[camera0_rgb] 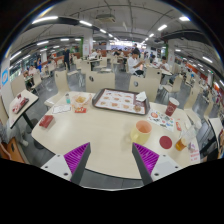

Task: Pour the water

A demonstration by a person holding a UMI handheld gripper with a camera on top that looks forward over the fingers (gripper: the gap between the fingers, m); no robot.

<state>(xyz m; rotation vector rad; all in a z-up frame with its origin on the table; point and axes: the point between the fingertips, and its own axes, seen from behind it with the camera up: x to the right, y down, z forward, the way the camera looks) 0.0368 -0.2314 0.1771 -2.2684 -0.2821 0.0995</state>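
My gripper (117, 160) is open and empty, with its purple pads (75, 157) spread wide over the near edge of a round beige table (95, 135). A clear cup with something orange-yellow in it (142, 128) stands on the table ahead of the right finger. A dark red cup (170, 107) stands farther back to its right. A small amber bottle-like thing (180, 144) and a red round lid or dish (165, 142) sit near the table's right rim. Nothing is between the fingers.
A grey tray with small round foods (120, 100) lies at the far side of the table. A paper carton (78, 101) stands left of it, and a red packet (46, 121) lies near the left rim. Other tables, chairs and people fill the hall beyond.
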